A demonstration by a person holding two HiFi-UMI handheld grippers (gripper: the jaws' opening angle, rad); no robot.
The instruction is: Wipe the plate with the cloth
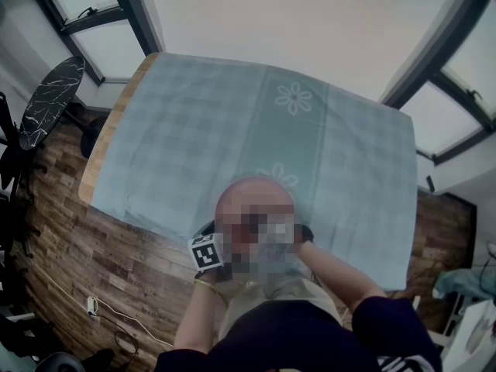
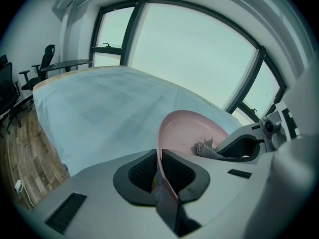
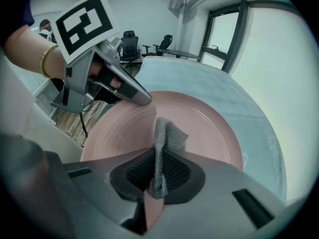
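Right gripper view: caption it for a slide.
Right gripper pinches a grey mesh cloth over a round pink plate that the left gripper holds by its rim.

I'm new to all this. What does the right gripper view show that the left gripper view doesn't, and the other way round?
Only the right gripper view: the plate's broad face, the left gripper pinching its rim, its marker cube and a bracelet on the wrist. Only the left gripper view: the plate edge-on between its own jaws, and the right gripper from outside. Both: the pink plate, the grey cloth in the right gripper, the tablecloth.
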